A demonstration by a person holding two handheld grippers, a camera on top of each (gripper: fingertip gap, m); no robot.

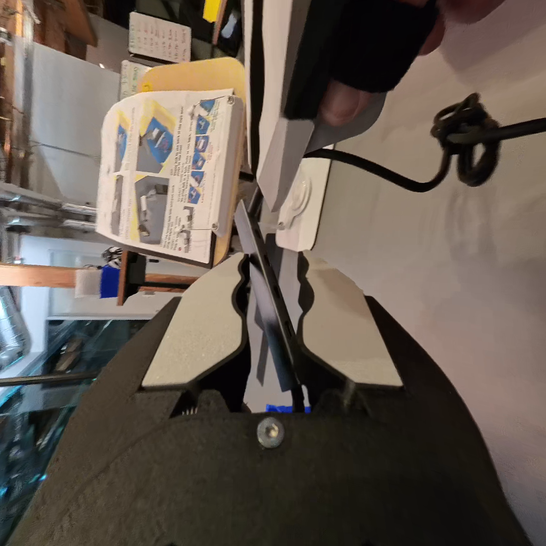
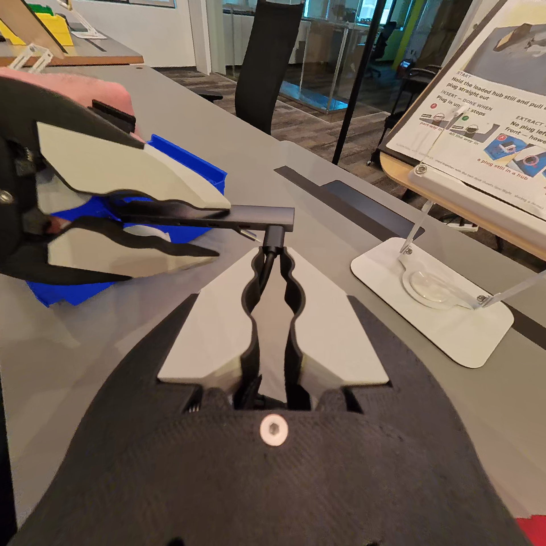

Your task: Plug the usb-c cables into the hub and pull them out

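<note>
Hub (image 1: pixel 270 313) first: in your left wrist view the slim dark bar sits clamped between the fingers of your left gripper (image 1: pixel 273 266), running away from the camera with its row of ports facing right. A short black lead leaves its near end, down by the gripper body, where a strip of blue bin (image 1: pixel 285 408) peeks through. Farther off your right gripper (image 1: pixel 283 177) reaches in from above, a hand (image 1: pixel 348 103) in a dark sleeve around its handle. A black usb-c cable (image 1: pixel 384 174) trails from it across the grey tabletop (image 1: pixel 443 325) to a tied bundle (image 1: pixel 466 141) on the right. Behind stands a white stand base (image 1: pixel 304 206) carrying a printed instruction sheet (image 1: pixel 165 171).

In your right wrist view, your right gripper (image 2: pixel 270 254) is narrowed on the black cable just below its plug (image 2: pixel 273 235), which meets the far end of the hub (image 2: pixel 260 215) from beneath; you cannot tell how deep it is seated. A second bare connector tip (image 2: pixel 249 235) juts out just left of that plug. Your left gripper (image 2: pixel 220 227) comes in from the left, pinching the hub flat and holding it above the tabletop (image 2: pixel 206 118), with the blue bin (image 2: pixel 189 165) behind it. The white stand base (image 2: pixel 437 301) and sheet (image 2: pixel 487 118) are at right.
</note>
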